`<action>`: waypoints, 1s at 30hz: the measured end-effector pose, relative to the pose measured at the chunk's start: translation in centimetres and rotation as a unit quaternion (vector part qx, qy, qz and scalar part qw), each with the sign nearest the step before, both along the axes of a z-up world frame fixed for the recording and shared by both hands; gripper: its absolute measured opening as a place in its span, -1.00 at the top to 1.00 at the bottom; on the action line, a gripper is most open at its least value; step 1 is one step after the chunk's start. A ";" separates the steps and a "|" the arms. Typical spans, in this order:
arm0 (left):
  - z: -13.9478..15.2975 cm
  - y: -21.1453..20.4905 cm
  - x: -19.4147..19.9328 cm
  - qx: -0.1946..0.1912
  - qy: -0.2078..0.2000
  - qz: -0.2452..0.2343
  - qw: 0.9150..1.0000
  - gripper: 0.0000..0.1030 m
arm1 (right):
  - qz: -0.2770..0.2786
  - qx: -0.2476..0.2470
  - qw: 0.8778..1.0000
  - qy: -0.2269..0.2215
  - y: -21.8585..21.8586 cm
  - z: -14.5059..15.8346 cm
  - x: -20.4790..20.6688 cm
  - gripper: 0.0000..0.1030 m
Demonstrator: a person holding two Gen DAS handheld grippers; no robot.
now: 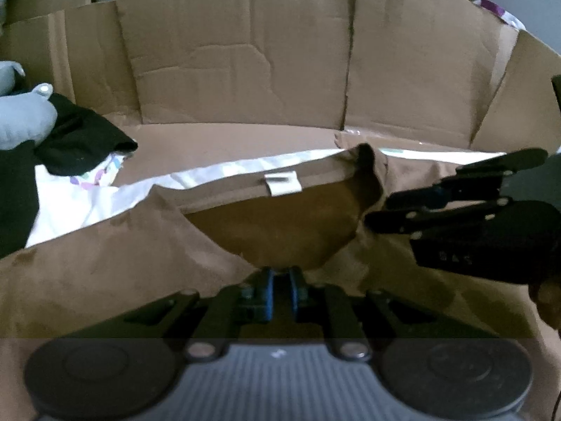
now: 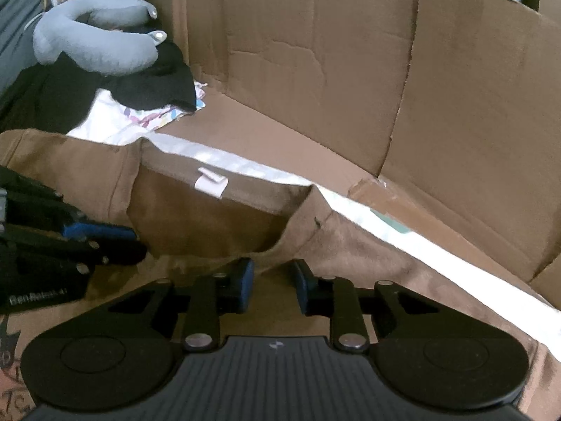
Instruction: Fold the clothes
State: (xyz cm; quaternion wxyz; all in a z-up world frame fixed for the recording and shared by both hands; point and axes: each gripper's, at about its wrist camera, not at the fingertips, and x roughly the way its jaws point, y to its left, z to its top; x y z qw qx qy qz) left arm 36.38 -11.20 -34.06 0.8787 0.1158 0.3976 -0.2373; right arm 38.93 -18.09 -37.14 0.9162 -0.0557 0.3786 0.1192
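A brown T-shirt [image 1: 105, 256] lies spread out on a white sheet, its neck opening facing up and a white tag [image 1: 282, 184] inside the back collar. My left gripper [image 1: 280, 275] is at the front edge of the neckline, its blue pads [image 1: 267, 291] nearly together with brown cloth between them. My right gripper [image 2: 273, 273] is at the same neckline further right. Its fingers [image 2: 245, 280] stand apart, with the shirt [image 2: 368, 249] edge just in front of them. Each view shows the other gripper from the side: the right gripper [image 1: 377, 214] and the left gripper [image 2: 136, 245].
Tall cardboard walls [image 1: 245, 52] ring the work area at the back and sides. At the far left are a black garment [image 2: 154, 80], a grey neck pillow [image 2: 94, 45] on top of it, and a patterned white cloth [image 2: 150, 119]. A hand [image 1: 547, 298] holds the right gripper.
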 end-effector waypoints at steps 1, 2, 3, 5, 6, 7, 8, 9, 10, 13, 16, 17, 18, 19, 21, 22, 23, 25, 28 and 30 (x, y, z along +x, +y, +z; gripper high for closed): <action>0.1 0.0 0.1 -0.001 -0.001 0.002 1.000 0.76 | -0.003 0.002 1.000 0.002 0.1 0.0 0.4 0.38; 0.2 -0.1 0.1 -0.002 -0.001 0.003 1.000 0.76 | -0.005 0.004 1.000 0.005 0.2 -0.1 0.7 0.38; 0.3 -0.1 0.2 -0.004 -0.002 0.005 1.000 0.76 | -0.005 0.007 1.000 0.003 0.1 0.1 0.8 0.38; 0.8 0.1 0.0 -0.012 -0.005 0.009 1.000 0.76 | -0.004 0.014 1.000 -0.002 -0.1 0.6 0.8 0.38; 1.1 0.2 -0.1 -0.016 -0.008 0.010 1.000 0.76 | -0.004 0.018 1.000 -0.004 -0.1 0.8 0.9 0.38; 1.5 0.4 -0.4 -0.020 -0.012 0.009 1.000 0.76 | -0.004 0.021 1.000 -0.007 -0.2 1.1 0.9 0.39; 1.9 0.5 -0.8 -0.023 -0.017 0.005 1.000 0.76 | -0.003 0.025 1.000 -0.009 -0.3 1.3 0.9 0.39; 2.3 0.5 -1.2 -0.026 -0.022 0.002 0.999 0.76 | -0.005 0.029 0.999 -0.019 -0.6 1.8 0.6 0.39; 2.6 0.6 -1.6 -0.029 -0.025 -0.002 0.999 0.76 | -0.009 0.034 0.999 -0.026 -0.9 2.2 0.4 0.39; 3.2 0.4 -2.6 -0.041 -0.028 -0.017 0.999 0.76 | -0.017 0.034 0.999 -0.031 -1.6 2.8 0.0 0.39; 2.9 -0.4 -3.1 -0.047 -0.015 -0.037 0.998 0.76 | -0.025 0.026 0.999 -0.019 -2.2 2.4 0.2 0.55; 2.7 -0.6 -3.2 -0.047 -0.009 -0.042 0.998 0.76 | -0.030 0.023 0.999 -0.014 -2.3 2.2 0.4 0.60; 2.3 -0.9 -3.1 -0.046 -0.004 -0.045 0.998 0.76 | -0.035 0.026 0.999 -0.010 -2.4 1.9 0.6 0.60; 2.0 -1.2 -3.0 -0.045 0.001 -0.048 0.998 0.76 | -0.041 0.028 0.999 -0.007 -2.5 1.7 0.8 0.62; 1.3 -1.4 -2.7 -0.041 0.011 -0.049 0.998 0.76 | -0.053 0.034 0.998 0.002 -2.7 1.3 1.2 0.74; 1.0 -1.6 -2.6 -0.037 0.012 -0.047 0.998 0.76 | -0.059 0.038 0.998 0.007 -2.8 1.1 1.5 0.74; 0.7 -1.7 -2.3 -0.032 0.013 -0.044 0.998 0.76 | -0.066 0.043 0.997 0.010 -3.0 0.9 1.7 0.74; 0.3 -1.7 -2.0 -0.029 0.017 -0.036 0.999 0.76 | -0.076 0.051 0.996 0.014 -3.2 0.7 2.2 0.74; 0.0 -1.5 -1.4 -0.031 0.020 -0.023 0.999 0.75 | -0.089 0.062 0.994 0.023 -3.2 0.4 2.9 0.74; -0.1 -1.5 -1.1 -0.031 0.019 -0.018 0.999 0.75 | -0.100 0.070 0.992 0.028 -3.3 0.1 3.2 0.74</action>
